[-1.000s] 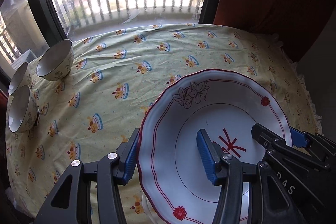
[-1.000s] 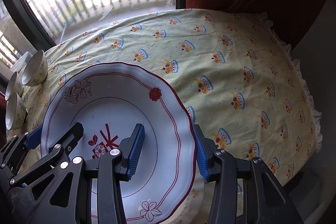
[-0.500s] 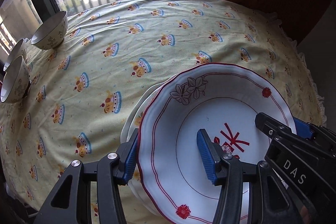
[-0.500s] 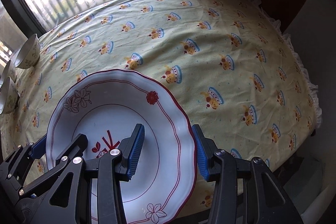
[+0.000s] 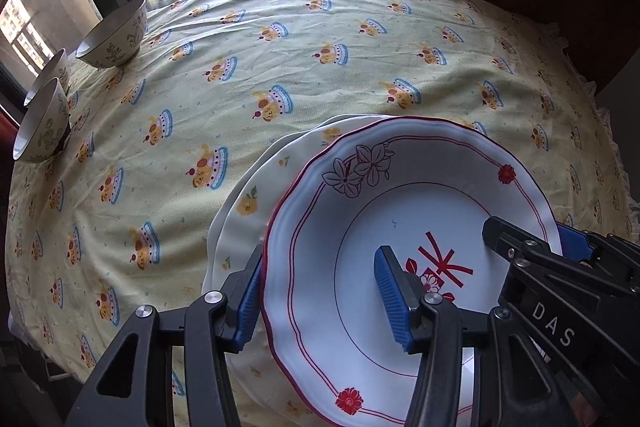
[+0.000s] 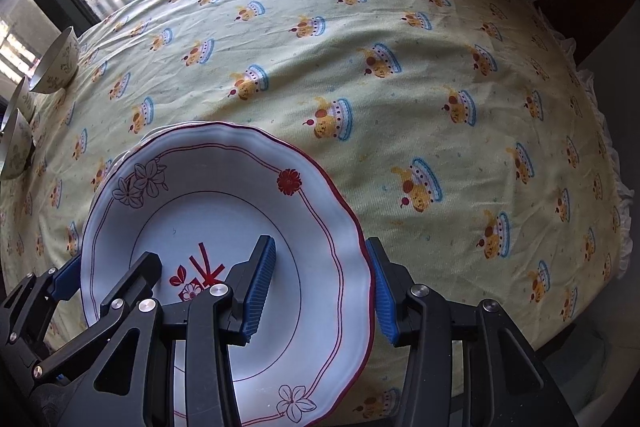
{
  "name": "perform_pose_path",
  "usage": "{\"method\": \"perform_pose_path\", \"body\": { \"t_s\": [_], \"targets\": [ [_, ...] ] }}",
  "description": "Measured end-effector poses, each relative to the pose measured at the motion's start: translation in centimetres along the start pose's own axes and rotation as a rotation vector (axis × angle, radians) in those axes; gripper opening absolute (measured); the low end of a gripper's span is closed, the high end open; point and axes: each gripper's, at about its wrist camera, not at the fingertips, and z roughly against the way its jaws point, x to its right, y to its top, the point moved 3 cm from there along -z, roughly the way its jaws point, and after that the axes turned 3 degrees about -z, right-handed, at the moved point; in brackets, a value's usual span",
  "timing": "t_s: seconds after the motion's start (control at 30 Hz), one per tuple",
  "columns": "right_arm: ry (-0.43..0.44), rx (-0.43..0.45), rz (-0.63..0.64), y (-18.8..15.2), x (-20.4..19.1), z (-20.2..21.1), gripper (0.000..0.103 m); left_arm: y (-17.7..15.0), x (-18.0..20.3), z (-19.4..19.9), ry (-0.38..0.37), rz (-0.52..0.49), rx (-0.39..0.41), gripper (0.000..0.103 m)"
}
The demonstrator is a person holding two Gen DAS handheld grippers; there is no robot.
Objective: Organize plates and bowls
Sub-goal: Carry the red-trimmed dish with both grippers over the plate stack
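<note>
Left wrist view: compared with half a second ago, more of the cream plates (image 5: pixel 244 211) under the red-rimmed plate (image 5: pixel 404 227) shows. The left gripper (image 5: pixel 324 301) straddles that plate's left rim, jaws spread and not pressing; three bowls (image 5: pixel 114 37) stand at the upper left on the yellow tablecloth (image 5: pixel 320 39), before a window.

Right wrist view: the plate (image 6: pixel 224 211) sits lower left than before. The right gripper (image 6: pixel 320 287) straddles its right rim, also unclenched.
</note>
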Motion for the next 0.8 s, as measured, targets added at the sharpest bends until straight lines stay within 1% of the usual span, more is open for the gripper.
{"method": "perform_pose_path", "body": {
  "t_s": [0.07,0.33,0.53,0.6,0.67,0.73,0.8],
  "targets": [
    [0.005,0.008,0.022,0.1,-0.1,0.0,0.049,0.0,-0.1,0.0,0.001,0.023,0.005,0.054],
    [0.066,-0.01,0.052,-0.1,0.3,0.0,0.049,-0.3,-0.1,0.1,-0.001,0.04,0.024,0.055],
    [0.049,0.026,0.073,-0.1,0.8,1.1,0.049,-0.4,0.0,0.1,0.004,0.044,0.028,0.056],
    [0.055,0.04,0.073,0.0,1.1,1.6,0.043,-0.4,0.0,0.1,0.007,0.051,0.027,0.056],
    [0.078,0.045,0.088,0.0,1.2,1.8,0.031,-0.4,0.0,0.1,0.01,0.055,0.027,0.056],
    [0.073,0.047,0.099,0.0,1.2,1.7,0.027,-0.4,0.0,0.1,0.013,0.057,0.027,0.056],
    [0.078,0.044,0.095,0.0,1.2,1.7,0.026,-0.4,0.1,0.1,0.019,0.059,0.025,0.055]
  ]
}}
